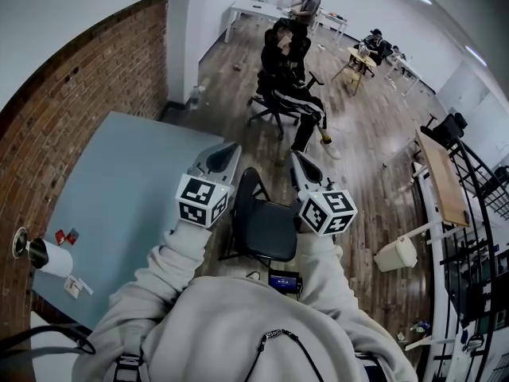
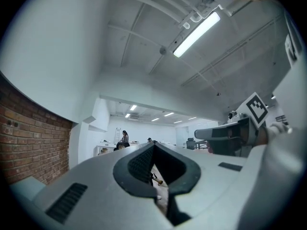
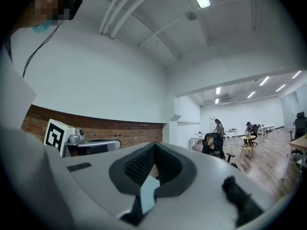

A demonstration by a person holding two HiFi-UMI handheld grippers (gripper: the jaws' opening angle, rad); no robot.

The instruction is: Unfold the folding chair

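- Standing on the wooden floor (image 1: 366, 173), the black folding chair (image 1: 266, 228) is seen in the head view just beside the grey bench (image 1: 119, 173), with its seat turned down and facing up.
- The chair is framed by the two tongs, which are held level over it, one at each side of its back; no contact with it can be made out.
- The left tongs (image 1: 229, 154) are closed completely, pad against pad, and nothing is gripped by them.
- The right tongs (image 1: 301, 162) are likewise pressed fully together, and nothing is held.
- A brick wall (image 1: 71, 94) is seen behind the bench, and a white paper roll (image 1: 49, 259) near the bench's left edge.
- Farther off, a person (image 1: 290, 74) is seated on an office chair (image 1: 270, 106).
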